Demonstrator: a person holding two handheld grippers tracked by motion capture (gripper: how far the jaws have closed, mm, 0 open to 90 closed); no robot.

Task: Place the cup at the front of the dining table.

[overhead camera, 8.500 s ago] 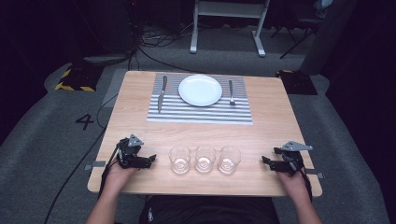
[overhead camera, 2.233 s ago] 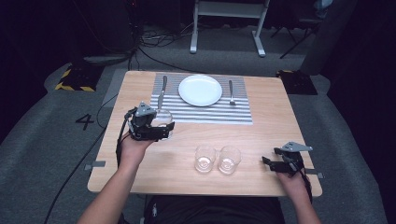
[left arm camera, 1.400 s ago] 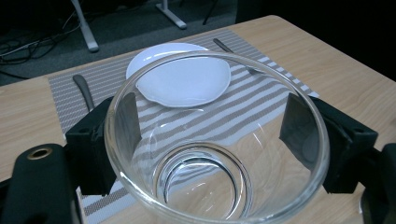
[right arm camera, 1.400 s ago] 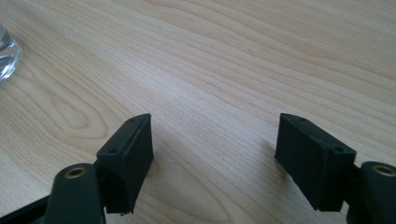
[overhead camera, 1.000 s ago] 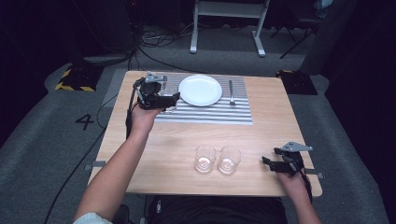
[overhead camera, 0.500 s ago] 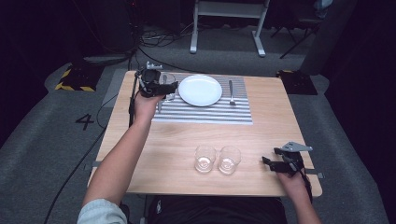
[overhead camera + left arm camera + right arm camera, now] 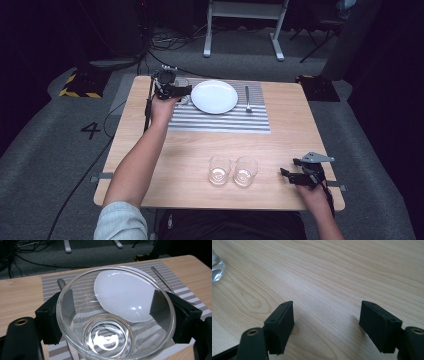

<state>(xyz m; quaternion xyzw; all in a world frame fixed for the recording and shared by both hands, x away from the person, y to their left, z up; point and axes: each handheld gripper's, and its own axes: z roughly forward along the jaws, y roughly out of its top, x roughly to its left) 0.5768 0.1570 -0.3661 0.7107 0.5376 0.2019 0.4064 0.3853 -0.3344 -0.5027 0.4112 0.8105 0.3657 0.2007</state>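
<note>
Clear glass tumbler [image 7: 116,315], upright, mouth up, thick round base, empty. Clamped at both sides between the jaws of the left tool [image 7: 176,91], over the striped placemat's [image 7: 220,120] left edge, just beside the white plate [image 7: 214,96]. Two matching glasses [image 7: 233,170] near the bench's [image 7: 190,150] front edge. Right tool [image 7: 325,320] gaping wide, empty, low over bare wood.
</note>
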